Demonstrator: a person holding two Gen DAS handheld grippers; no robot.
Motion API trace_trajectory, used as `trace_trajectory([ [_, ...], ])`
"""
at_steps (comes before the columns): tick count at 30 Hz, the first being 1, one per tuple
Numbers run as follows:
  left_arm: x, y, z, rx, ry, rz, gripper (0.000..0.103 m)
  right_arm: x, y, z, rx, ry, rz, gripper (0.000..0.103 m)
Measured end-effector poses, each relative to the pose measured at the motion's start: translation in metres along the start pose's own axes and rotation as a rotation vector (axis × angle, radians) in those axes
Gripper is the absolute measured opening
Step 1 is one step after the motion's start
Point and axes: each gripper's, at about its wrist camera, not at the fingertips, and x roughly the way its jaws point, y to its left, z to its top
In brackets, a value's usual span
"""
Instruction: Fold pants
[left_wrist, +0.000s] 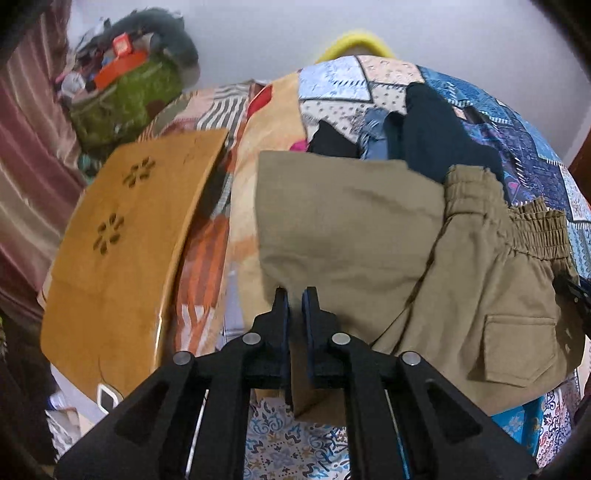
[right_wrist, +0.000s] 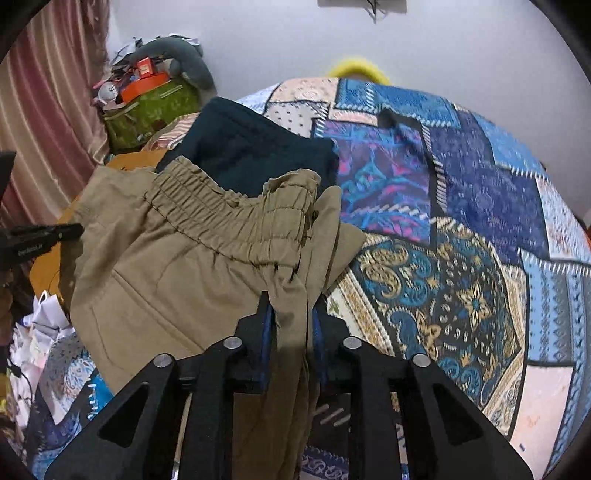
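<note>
Pants (left_wrist: 351, 229) (one pair), two grippers (left_wrist: 295, 295) (right_wrist: 291, 314).

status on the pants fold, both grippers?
Left gripper shut on folded edge of khaki elastic-waist cargo pants. Right gripper shut on fabric by waistband. Dark teal garment lying under waistband end, possibly in the way.

The pants (left_wrist: 351, 229) lie on the bed (right_wrist: 461, 266), waistband (right_wrist: 229, 221) toward the right. A dark garment (right_wrist: 255, 155) lies behind them, partly under the waistband. A board (left_wrist: 122, 236) lies left of the pants. A bag (left_wrist: 122, 99) sits behind the board, by the curtain (left_wrist: 33, 166). The left tool (left_wrist: 294, 295) is at the pants' near edge; the right tool (right_wrist: 291, 306) has cloth between its fingers.
</note>
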Motion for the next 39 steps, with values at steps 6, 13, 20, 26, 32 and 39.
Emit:
trace_trajectory([
  [6,-0.018,0.005,-0.017,-0.023,-0.003,0.003,0.030,-0.024,0.002,-0.007,-0.013,0.007,-0.003,0.024],
  [13,-0.099,-0.015,-0.031,0.041,-0.102,-0.015,0.030,-0.100,0.014,-0.015,-0.041,-0.144,0.019,0.024],
  [20,-0.243,-0.041,-0.056,0.089,-0.360,-0.082,0.030,-0.207,0.044,-0.020,-0.075,-0.356,0.066,0.024],
  [26,-0.345,-0.064,-0.107,0.150,-0.579,-0.108,0.030,-0.294,0.072,-0.042,-0.121,-0.538,0.098,0.024],
  [32,-0.409,-0.071,-0.166,0.131,-0.708,-0.151,0.036,-0.343,0.091,-0.081,-0.124,-0.632,0.121,0.024],
  [39,-0.451,-0.075,-0.225,0.109,-0.819,-0.134,0.067,-0.373,0.106,-0.120,-0.113,-0.719,0.065,0.056],
])
